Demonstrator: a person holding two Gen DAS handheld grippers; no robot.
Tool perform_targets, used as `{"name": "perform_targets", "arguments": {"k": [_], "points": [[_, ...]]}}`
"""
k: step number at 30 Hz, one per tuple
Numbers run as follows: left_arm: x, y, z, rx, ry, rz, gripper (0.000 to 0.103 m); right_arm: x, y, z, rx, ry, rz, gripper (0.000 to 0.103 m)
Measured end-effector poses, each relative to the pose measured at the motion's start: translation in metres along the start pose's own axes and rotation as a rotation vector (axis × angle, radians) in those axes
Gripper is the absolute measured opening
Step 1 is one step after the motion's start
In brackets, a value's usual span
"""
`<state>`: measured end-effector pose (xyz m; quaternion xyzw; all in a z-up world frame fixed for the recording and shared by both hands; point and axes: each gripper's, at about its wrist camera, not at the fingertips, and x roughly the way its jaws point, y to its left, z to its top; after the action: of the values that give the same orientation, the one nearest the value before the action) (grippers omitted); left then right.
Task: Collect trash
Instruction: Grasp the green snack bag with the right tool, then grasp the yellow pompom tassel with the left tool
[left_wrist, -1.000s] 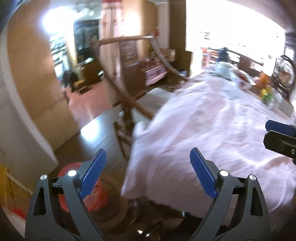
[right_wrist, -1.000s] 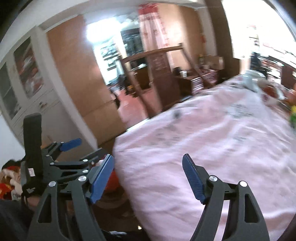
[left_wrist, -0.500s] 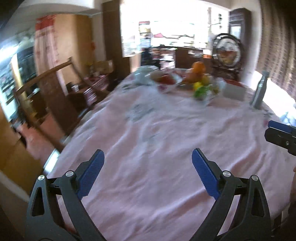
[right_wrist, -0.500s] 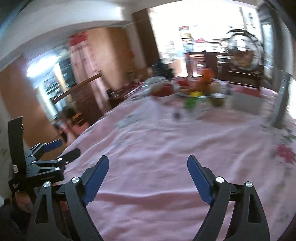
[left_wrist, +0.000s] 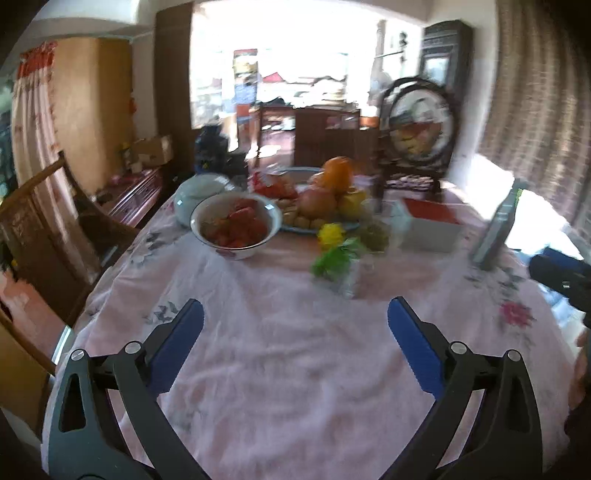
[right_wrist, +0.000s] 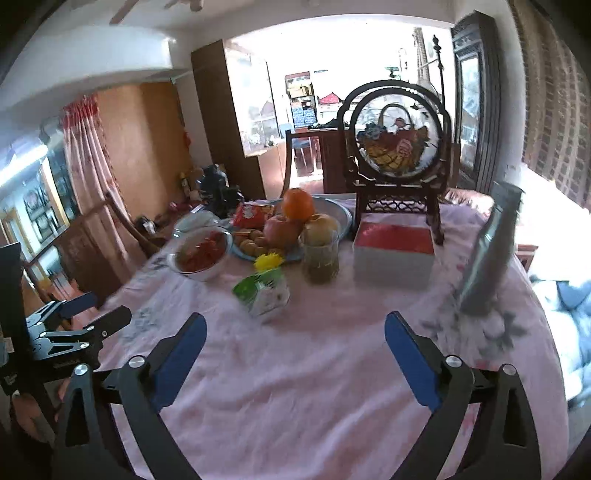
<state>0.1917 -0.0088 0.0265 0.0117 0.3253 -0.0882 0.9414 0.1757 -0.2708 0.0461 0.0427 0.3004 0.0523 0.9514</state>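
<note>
Both the left gripper (left_wrist: 295, 328) and the right gripper (right_wrist: 293, 341) hover over the pink tablecloth (right_wrist: 295, 387) with jaws that have just been opening, now spread wide with nothing between them. The likely trash, a crumpled green-and-white carton (right_wrist: 264, 291), lies on the cloth ahead of the right gripper, just in front of a yellow flower (right_wrist: 269, 260) and a glass jar (right_wrist: 320, 254). Behind it stand a bowl of red food (right_wrist: 201, 253), a fruit plate (right_wrist: 295, 221), a red-and-white box (right_wrist: 393, 254) and a grey bottle (right_wrist: 487, 254).
</note>
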Motion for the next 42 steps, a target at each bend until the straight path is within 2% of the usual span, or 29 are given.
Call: {"name": "perform_targets", "arguments": {"k": [4,7,9,12,16,23,25,29,42], "points": [[0.058,0.030,-0.009,-0.128,0.106,0.005,0.096,0.076,0.016,0.004,-0.049,0.084,-0.001,0.097],[0.087,0.041,-0.024,-0.164,0.162,-0.007,0.096,0.134,0.036,-0.003,-0.111,0.152,-0.018,0.097],[0.096,0.043,-0.031,-0.143,0.192,0.006,0.096,0.159,0.050,-0.008,-0.151,0.184,-0.031,0.097],[0.098,0.051,-0.033,-0.152,0.186,0.024,0.096,0.201,0.072,-0.015,-0.260,0.216,-0.083,0.097],[0.102,0.059,-0.034,-0.178,0.200,0.019,0.096,0.231,0.086,-0.017,-0.327,0.243,-0.110,0.097],[0.112,0.061,-0.036,-0.177,0.223,0.041,0.096,0.250,0.090,-0.010,-0.341,0.249,-0.150,0.096],[0.112,0.062,-0.036,-0.180,0.220,0.042,0.096,0.254,0.089,-0.010,-0.337,0.258,-0.157,0.092],[0.111,0.062,-0.036,-0.176,0.216,0.043,0.096,0.260,0.086,-0.011,-0.337,0.261,-0.165,0.075],[0.111,0.057,-0.037,-0.155,0.212,0.045,0.096,0.232,0.090,-0.014,-0.353,0.215,-0.160,0.075]]}}
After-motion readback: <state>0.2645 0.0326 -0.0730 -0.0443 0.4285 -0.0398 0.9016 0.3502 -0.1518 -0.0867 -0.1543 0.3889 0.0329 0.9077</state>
